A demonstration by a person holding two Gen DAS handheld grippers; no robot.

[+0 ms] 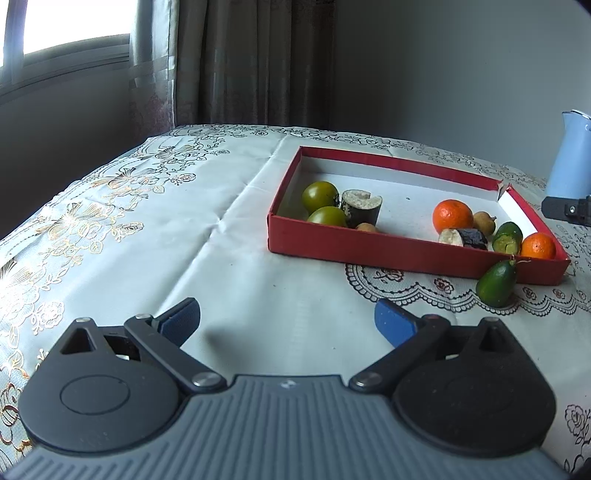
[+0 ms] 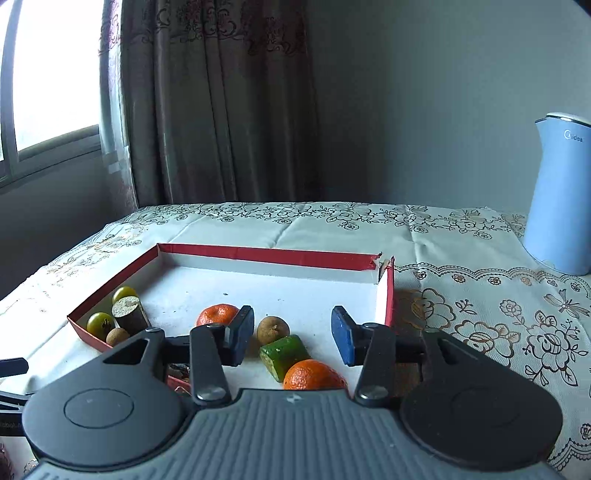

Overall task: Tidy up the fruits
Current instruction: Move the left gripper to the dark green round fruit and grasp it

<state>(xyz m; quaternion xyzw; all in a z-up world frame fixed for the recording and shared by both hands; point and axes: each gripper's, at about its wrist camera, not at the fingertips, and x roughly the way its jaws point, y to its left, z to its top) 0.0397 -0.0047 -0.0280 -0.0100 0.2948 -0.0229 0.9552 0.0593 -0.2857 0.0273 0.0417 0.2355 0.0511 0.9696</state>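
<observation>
A red box with a white floor lies on the tablecloth. It holds two green tomatoes, dark cane pieces, two oranges, longans and a green cut piece. One green fruit lies outside, against the box's near wall. My left gripper is open over bare cloth, short of the box. My right gripper is open above the box's right end. Below its gap lie a longan, the green piece and an orange; its pads touch none of them.
A blue electric kettle stands on the table at the right, beyond the box. Curtains and a window are behind the table's far edge. The cloth stretches left of the box to the table's edge.
</observation>
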